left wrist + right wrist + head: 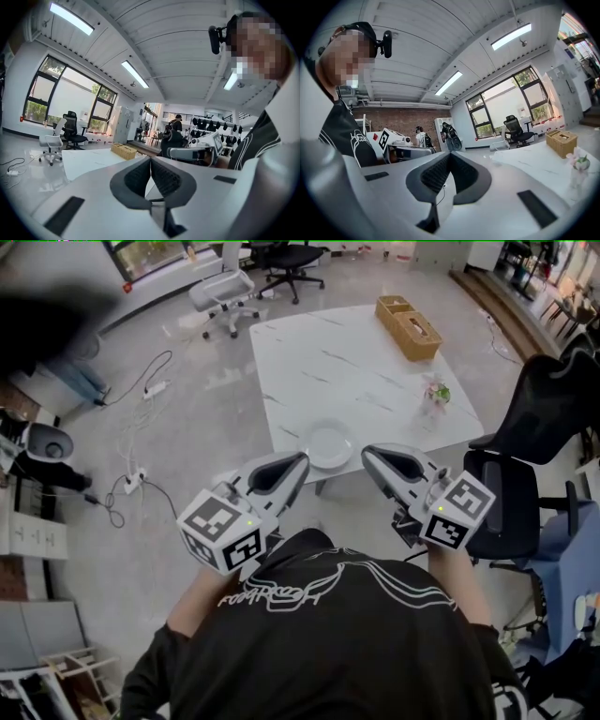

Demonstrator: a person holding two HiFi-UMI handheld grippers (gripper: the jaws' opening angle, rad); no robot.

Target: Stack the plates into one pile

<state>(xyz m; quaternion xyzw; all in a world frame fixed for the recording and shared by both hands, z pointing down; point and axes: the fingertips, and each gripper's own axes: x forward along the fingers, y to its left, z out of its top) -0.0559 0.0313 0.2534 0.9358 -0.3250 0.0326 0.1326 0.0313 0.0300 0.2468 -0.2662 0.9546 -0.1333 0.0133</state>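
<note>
White plates (pixel 328 443) show as one round shape near the front edge of the white marble table (pixel 356 371); how many lie there I cannot tell. Both grippers hang in the air close to the person's chest, pointing towards the table. The left gripper (pixel 301 458) sits just left of the plates and the right gripper (pixel 367 453) just right of them, neither touching. In the left gripper view the left gripper (pixel 150 161) has its dark pads pressed together with nothing between them. The right gripper (pixel 450 157) looks the same in its own view. Neither gripper view shows the plates.
Two wicker baskets (pixel 409 326) stand at the table's far right corner, and a small flower vase (pixel 435 395) near its right edge. A black office chair (pixel 539 437) is at the right, a white chair (pixel 223 292) behind the table, cables and a power strip (pixel 134 481) on the floor at left.
</note>
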